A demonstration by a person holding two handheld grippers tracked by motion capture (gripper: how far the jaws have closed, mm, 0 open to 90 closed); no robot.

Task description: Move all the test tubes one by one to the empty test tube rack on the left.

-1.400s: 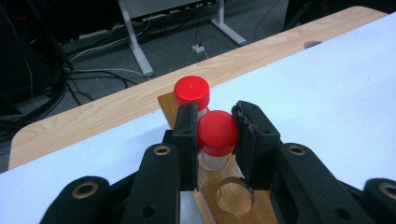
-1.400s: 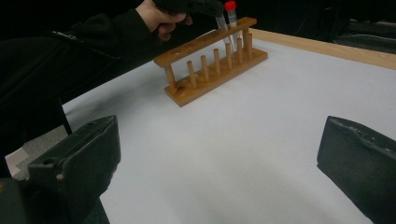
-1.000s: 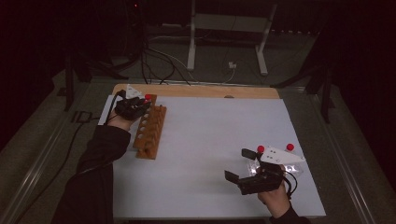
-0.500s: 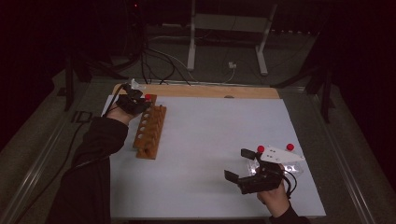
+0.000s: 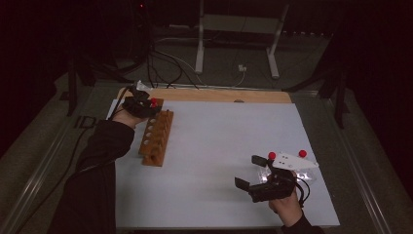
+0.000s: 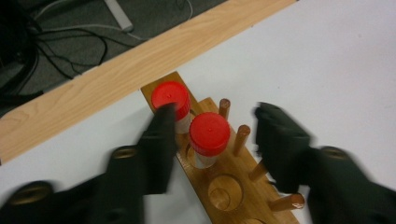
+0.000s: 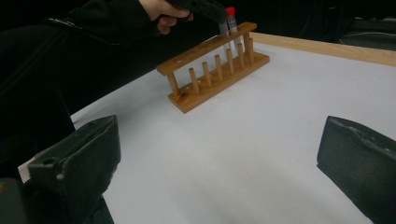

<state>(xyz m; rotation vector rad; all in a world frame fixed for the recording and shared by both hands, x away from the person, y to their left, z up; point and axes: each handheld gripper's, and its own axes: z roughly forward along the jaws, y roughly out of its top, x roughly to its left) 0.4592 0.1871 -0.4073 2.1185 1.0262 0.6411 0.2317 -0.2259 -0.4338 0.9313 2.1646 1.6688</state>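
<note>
The left gripper [image 6: 212, 140] has just been opening, its jaws spread around a red-capped tube [image 6: 208, 137] seated in the wooden rack [image 6: 233, 186] beside another capped tube [image 6: 173, 103]. The tube looks light, rigid and probably slippery; pinching just under the cap seems safest. The right gripper [image 7: 217, 158] hovers wide open and empty above the white table [image 7: 243, 140].

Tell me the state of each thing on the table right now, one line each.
Wooden rack: upright, tubes in two end holes, next hole empty.
Two red-capped tubes: capped, standing in the rack.
Left hand-held gripper: open, jaws just been opening, astride the nearer tube.
Right hand-held gripper: open, nothing between its jaws.
</note>
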